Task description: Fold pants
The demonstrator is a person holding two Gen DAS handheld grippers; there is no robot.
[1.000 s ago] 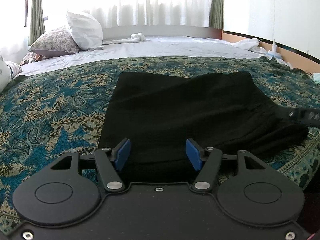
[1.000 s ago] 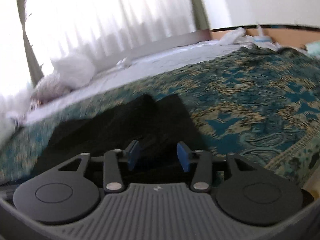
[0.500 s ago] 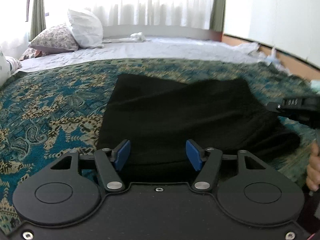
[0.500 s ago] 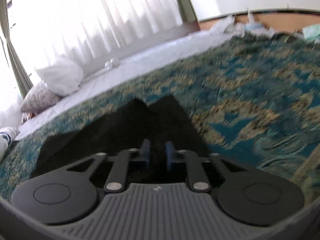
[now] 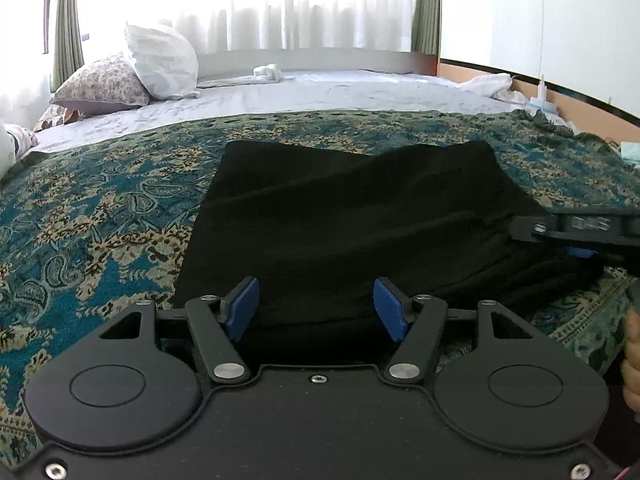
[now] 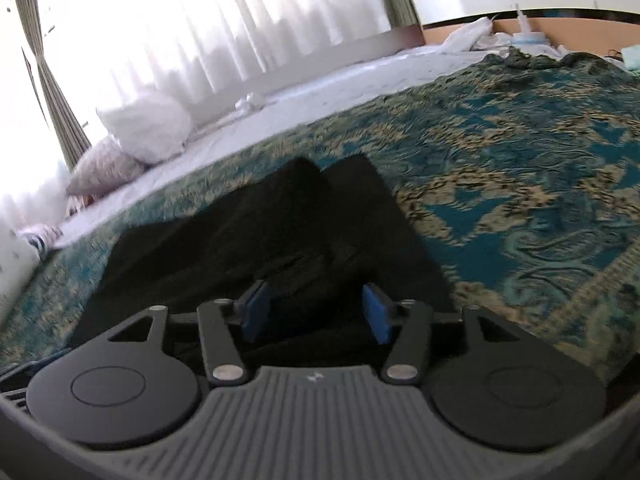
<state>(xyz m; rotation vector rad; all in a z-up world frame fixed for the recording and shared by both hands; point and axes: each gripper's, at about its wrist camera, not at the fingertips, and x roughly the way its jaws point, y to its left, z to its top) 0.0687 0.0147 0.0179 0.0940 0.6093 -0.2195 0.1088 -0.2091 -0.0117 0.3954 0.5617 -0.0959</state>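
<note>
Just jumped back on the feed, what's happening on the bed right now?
A person with a gripper in each hand is folding black pants on the patterned bedspread. The pants lie as a folded dark rectangle. The left gripper is open at the near edge, holding nothing. The right gripper is also open, over the bunched right end of the pants, gripping no cloth. That view is blurred, so it seems to be moving.

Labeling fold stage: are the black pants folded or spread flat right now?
Folded. The pants lie as a compact rectangle on the bedspread, with layered edges stacked at their right side; no separate legs spread out.
</note>
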